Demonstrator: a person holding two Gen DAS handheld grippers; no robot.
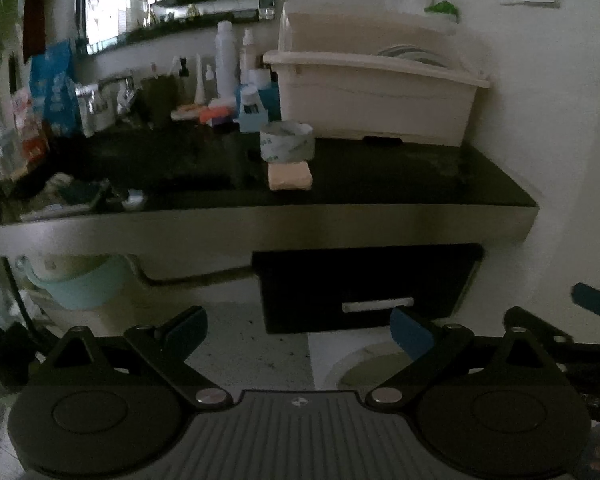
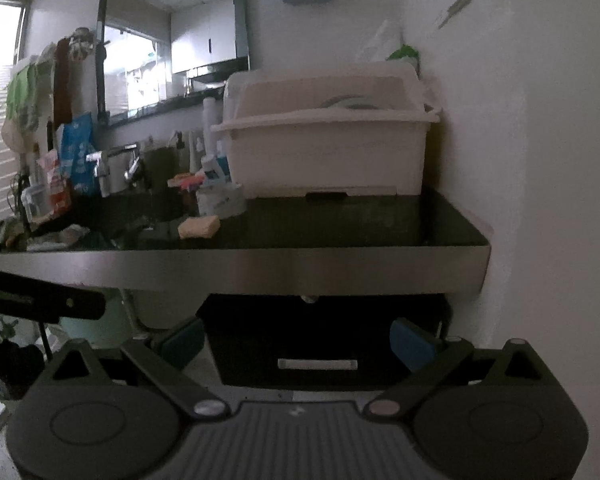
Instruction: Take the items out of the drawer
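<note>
Drawer (image 2: 320, 344) sits shut beneath the tabletop (image 2: 236, 270), its pale handle (image 2: 317, 364) facing me. Both my left tongs (image 1: 300, 334) and right tongs (image 2: 298, 342) hang spread wide, holding nothing. In this gloom I may misjudge the thin handle and slip off it.

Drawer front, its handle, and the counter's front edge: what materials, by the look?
Drawer front: dark matte panel, probably laminate or painted board; too dim to be sure. Handle: pale bar, likely brushed metal or light plastic. Counter edge: brushed stainless look, with a streaky grey sheen. Both the left gripper and right gripper are open.
</note>
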